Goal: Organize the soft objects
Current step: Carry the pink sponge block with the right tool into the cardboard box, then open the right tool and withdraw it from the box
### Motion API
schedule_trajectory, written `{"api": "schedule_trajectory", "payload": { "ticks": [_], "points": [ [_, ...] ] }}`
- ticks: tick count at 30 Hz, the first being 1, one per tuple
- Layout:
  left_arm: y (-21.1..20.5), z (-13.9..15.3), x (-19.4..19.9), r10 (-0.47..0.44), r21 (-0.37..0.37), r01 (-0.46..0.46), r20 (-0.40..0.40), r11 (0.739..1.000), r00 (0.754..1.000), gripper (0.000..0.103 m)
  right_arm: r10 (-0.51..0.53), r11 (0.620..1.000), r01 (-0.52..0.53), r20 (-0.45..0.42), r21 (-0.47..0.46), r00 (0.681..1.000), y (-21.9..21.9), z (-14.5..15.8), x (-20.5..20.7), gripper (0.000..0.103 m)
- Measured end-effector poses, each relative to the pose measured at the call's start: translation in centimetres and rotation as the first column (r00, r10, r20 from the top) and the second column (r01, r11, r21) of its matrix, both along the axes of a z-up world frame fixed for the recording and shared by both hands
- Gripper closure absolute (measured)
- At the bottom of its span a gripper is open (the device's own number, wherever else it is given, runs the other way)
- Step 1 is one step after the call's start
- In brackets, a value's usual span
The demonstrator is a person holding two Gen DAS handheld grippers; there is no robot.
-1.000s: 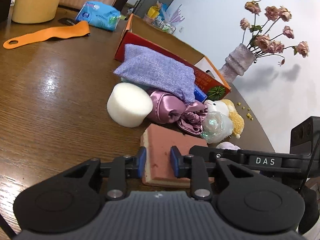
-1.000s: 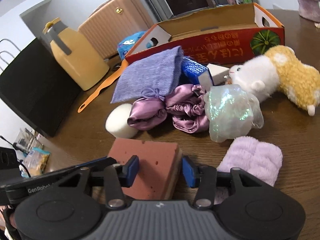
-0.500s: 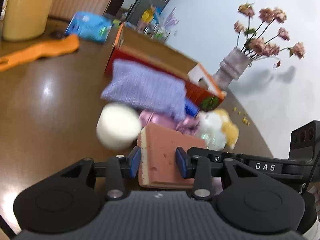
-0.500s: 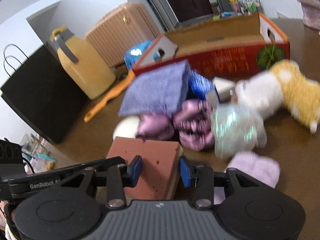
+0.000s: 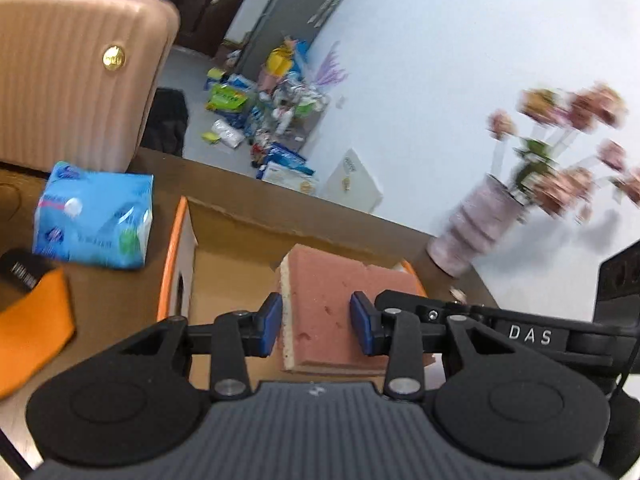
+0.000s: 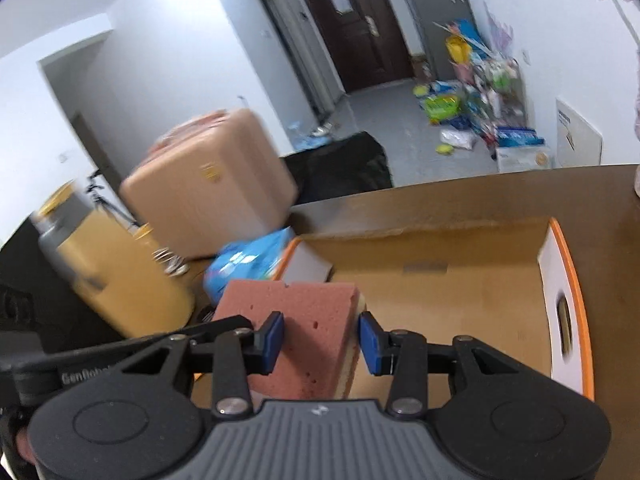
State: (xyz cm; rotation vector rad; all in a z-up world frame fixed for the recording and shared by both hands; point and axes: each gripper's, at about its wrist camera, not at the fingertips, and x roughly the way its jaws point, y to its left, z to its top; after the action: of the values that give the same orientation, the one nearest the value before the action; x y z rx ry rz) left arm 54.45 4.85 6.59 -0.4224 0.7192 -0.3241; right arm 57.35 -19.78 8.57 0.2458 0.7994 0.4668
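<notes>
A pink sponge block with a cream layer (image 5: 320, 304) is held between both grippers. My left gripper (image 5: 317, 326) is shut on one end of it, and my right gripper (image 6: 320, 344) is shut on the other end (image 6: 304, 332). The sponge hangs above the open cardboard box with orange edges (image 5: 224, 256), whose brown inside shows in the right wrist view (image 6: 460, 292). The pile of other soft objects is out of view.
A blue tissue pack (image 5: 94, 216) lies left of the box, with an orange strap (image 5: 32, 320) nearer me. A vase of pink flowers (image 5: 476, 232) stands right of the box. A yellow jug (image 6: 116, 272) and a beige suitcase (image 6: 212, 184) stand behind.
Both grippers have lifted the sponge off the table and carried it forward over the open box. The pile of soft objects has dropped out of view.
</notes>
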Motion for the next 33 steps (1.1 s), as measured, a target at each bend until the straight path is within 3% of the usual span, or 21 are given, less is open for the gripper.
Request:
{"api": "schedule_trajectory", "payload": {
  "ticks": [5,8,12,17,20,24,27,29,33],
  "points": [
    [-0.1,-3.7,8.5,0.055,0.056,-0.049,-0.108,0.997,0.993,0.071,-0.031,0.997,0.025,-0.092,-0.067,0.995,2.5,-3.9,9.2,0.063],
    [0.3,-5.7,12.2,0.08,0.09,-0.064,-0.179,0.994,0.981,0.071,-0.046,0.999,0.041,-0.178,-0.033,0.983,2.9,-6.9,13.1,0.064],
    [0.2,-6.4,13.8,0.098,0.175,-0.068,-0.172,0.982,0.98,0.071,-0.044,0.999,0.045,-0.227,-0.002,0.973,3.4,-9.3,15.3,0.064],
    [-0.5,-5.3,13.3,0.115,0.219,-0.085,-0.127,0.972,0.985,0.07,-0.057,0.998,0.051,-0.224,-0.034,0.973,4.3,-10.4,15.2,0.063],
    [-0.7,-3.8,12.3,0.114,0.226,-0.089,-0.098,0.97,0.989,0.068,-0.074,0.997,0.073,-0.21,-0.014,0.975,3.7,-9.0,14.5,0.062],
    [-0.8,-0.7,9.7,0.109,0.275,-0.094,-0.037,0.957,0.993,0.06,-0.103,0.991,0.09,-0.132,-0.095,0.986,1.4,-4.9,11.8,0.059],
    [-1.2,1.6,6.8,0.096,0.343,-0.098,0.022,0.934,0.995,0.054,-0.127,0.979,0.12,-0.033,-0.165,0.991,-1.3,-1.1,8.2,0.049],
    [-1.5,3.1,4.2,0.09,0.393,-0.11,0.069,0.913,0.994,0.049,-0.146,0.969,0.148,0.024,-0.195,0.989,-3.0,1.2,5.5,0.033],
    [-2.3,5.7,-1.0,0.078,0.414,-0.135,0.152,0.9,0.985,0.048,-0.201,0.945,0.228,0.134,-0.236,0.97,-5.7,4.6,-0.5,0.026]
  ]
}}
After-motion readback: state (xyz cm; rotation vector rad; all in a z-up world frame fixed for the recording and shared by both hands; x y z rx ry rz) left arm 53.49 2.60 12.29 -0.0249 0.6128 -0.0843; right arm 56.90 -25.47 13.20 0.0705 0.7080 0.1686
